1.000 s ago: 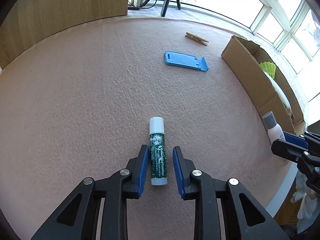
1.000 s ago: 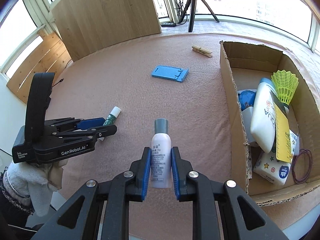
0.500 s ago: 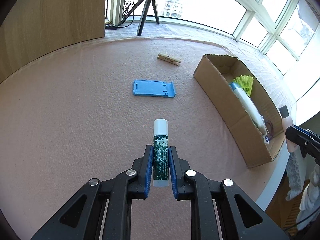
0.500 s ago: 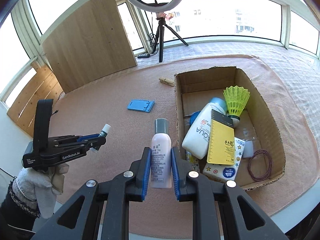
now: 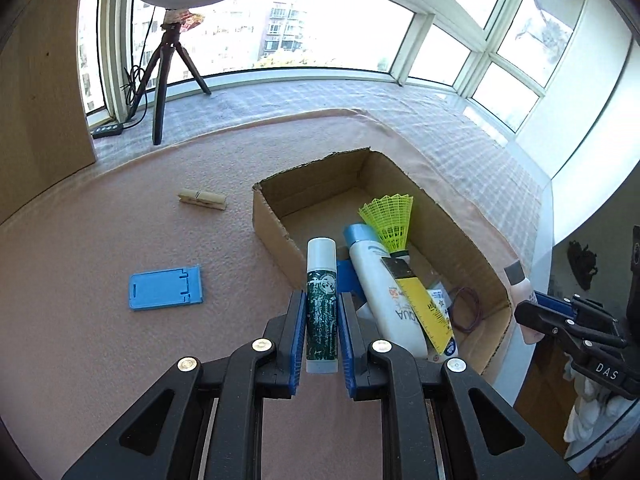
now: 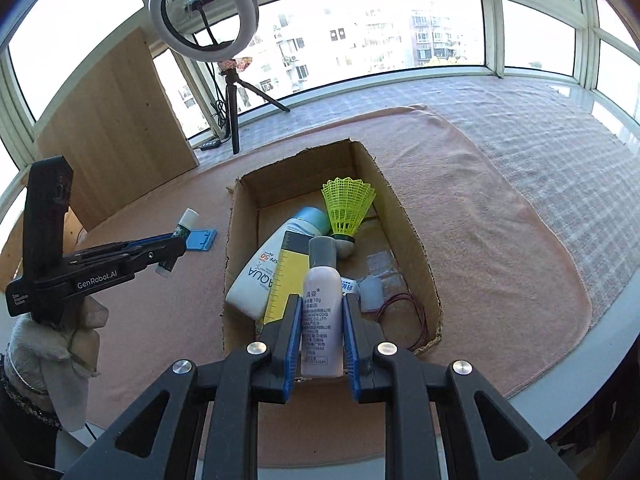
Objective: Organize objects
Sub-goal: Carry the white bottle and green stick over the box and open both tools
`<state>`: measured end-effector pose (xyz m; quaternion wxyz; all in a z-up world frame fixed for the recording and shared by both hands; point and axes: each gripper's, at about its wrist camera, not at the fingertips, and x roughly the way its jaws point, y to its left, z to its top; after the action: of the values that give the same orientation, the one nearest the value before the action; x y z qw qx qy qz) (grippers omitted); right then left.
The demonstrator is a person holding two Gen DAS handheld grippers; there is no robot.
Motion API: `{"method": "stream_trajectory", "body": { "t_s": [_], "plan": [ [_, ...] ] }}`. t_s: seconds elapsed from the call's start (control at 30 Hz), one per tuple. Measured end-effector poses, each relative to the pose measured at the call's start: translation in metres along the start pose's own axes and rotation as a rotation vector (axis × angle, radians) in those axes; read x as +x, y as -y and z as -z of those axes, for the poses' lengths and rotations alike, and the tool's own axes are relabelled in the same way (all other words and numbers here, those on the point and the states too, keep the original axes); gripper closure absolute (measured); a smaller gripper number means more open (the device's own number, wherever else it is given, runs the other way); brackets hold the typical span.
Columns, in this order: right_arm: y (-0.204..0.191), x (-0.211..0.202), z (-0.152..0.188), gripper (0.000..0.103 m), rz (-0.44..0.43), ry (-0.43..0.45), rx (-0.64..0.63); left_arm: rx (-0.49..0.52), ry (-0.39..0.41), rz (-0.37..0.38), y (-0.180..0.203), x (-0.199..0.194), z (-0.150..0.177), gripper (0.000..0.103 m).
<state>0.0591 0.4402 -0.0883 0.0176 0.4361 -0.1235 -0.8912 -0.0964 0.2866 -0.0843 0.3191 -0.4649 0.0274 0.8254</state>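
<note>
We are carrying two things to the cardboard box (image 6: pixel 416 240). Our left gripper (image 5: pixel 322 340) squeezes the green tube (image 5: pixel 321 312), held up near the box's left wall. Our right gripper (image 6: pixel 322 340) squeezes the small white bottle (image 6: pixel 323 312) over the box's near end. Next we should lower each inside and let go.

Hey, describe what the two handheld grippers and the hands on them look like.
Both grippers, left and right, are black plastic with silver screws and blue ribbed pads. The left body reads GenRobot.AI in white. The hand beneath wears a white fuzzy glove.
</note>
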Motion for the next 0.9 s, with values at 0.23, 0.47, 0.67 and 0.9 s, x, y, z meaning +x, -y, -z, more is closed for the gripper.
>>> {"method": "stream_trajectory", "body": {
  "t_s": [0.23,0.47,0.67,0.9],
  "plan": [
    [0.011,0.005,-0.007,0.085,-0.001,0.004,0.004,0.034,-0.006,0.010,0.024,0.024,-0.023,0.086],
    [0.013,0.007,-0.012,0.068,-0.013,0.011,0.005,0.035,0.012,0.007,0.030,0.028,-0.033,0.054],
    [0.014,0.005,-0.014,0.060,-0.023,0.026,0.021,-0.006,0.010,-0.029,0.003,0.023,-0.033,0.054],
    [0.011,0.007,-0.009,0.058,-0.061,0.008,0.059,-0.089,0.013,-0.103,-0.051,0.010,-0.029,0.054]
  ]
}}
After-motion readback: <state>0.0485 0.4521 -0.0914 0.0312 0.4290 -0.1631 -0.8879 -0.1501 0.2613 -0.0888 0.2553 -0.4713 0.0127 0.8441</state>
